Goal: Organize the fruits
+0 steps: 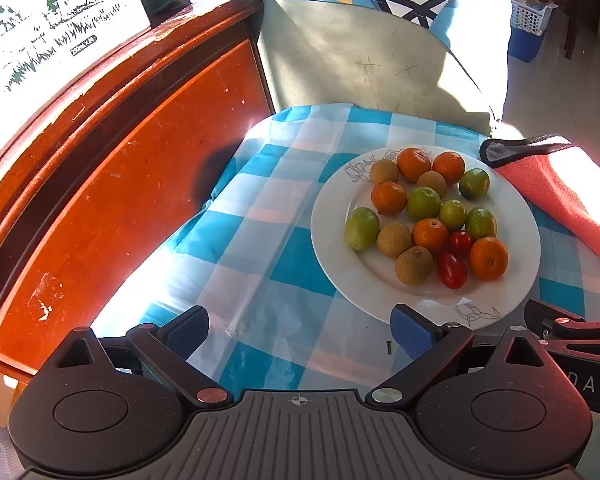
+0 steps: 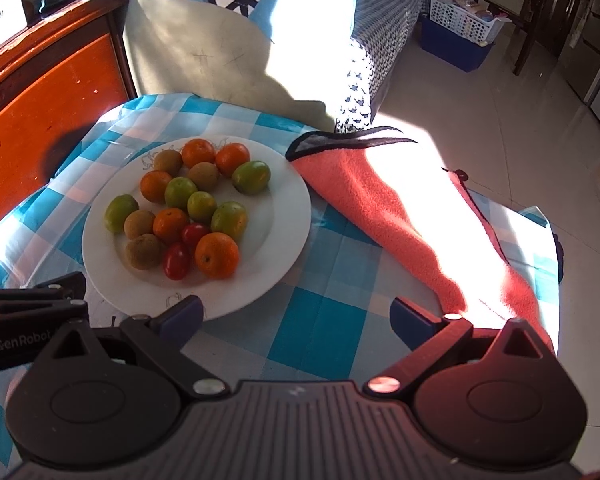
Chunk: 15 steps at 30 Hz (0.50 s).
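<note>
In the left wrist view, the left gripper [image 1: 300,332] hovered with its jaws apart and empty over the checked cloth [image 1: 260,248], its right finger covering the near rim of the plate [image 1: 328,240] heaped with fruit [image 1: 424,216]. In the right wrist view, the right gripper [image 2: 296,320] was likewise spread and empty, its left finger hiding part of the plate's [image 2: 284,216] edge beside the towel [image 2: 380,208], whose far side was washed out by sun glare.

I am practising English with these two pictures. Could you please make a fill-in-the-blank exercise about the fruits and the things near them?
1. All the fruits lie on a white ____, not on the checked tablecloth.
2. The red fruits are two cherry tomatoes; their number is ____.
3. To the plate's right lies an orange-pink ____ with a dark border.
4. The jaws of the left gripper and the right gripper are both ____ and hold nothing.

Missing words: plate; two; towel; open
</note>
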Tool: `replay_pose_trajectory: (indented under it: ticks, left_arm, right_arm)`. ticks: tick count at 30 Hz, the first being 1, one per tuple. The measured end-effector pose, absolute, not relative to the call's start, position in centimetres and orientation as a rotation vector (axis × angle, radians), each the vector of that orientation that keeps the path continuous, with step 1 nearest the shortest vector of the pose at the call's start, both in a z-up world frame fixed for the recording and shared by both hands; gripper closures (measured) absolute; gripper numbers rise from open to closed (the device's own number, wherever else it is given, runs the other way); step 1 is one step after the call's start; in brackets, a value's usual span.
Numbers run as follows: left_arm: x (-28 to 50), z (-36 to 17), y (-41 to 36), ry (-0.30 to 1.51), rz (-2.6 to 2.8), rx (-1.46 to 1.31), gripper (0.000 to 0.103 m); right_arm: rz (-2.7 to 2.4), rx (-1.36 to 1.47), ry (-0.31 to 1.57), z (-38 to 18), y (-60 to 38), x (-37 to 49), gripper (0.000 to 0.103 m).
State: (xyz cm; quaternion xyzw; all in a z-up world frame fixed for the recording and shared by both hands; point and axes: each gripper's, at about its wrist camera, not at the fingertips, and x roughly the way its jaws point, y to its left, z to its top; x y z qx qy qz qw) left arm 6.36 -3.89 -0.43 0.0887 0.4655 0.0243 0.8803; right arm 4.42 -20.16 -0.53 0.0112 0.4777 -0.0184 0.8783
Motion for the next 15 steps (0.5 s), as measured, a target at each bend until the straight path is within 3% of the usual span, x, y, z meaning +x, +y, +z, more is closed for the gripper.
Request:
replay_pose_trajectory:
  ticks: [15]
  left_arm:
    - [-0.9,-0.8,-2.0,0.975,0.009,0.179,0.004]
  right_arm:
    - [-0.05,0.142,1.006,-2.2,-19.9,-4.7,0.003]
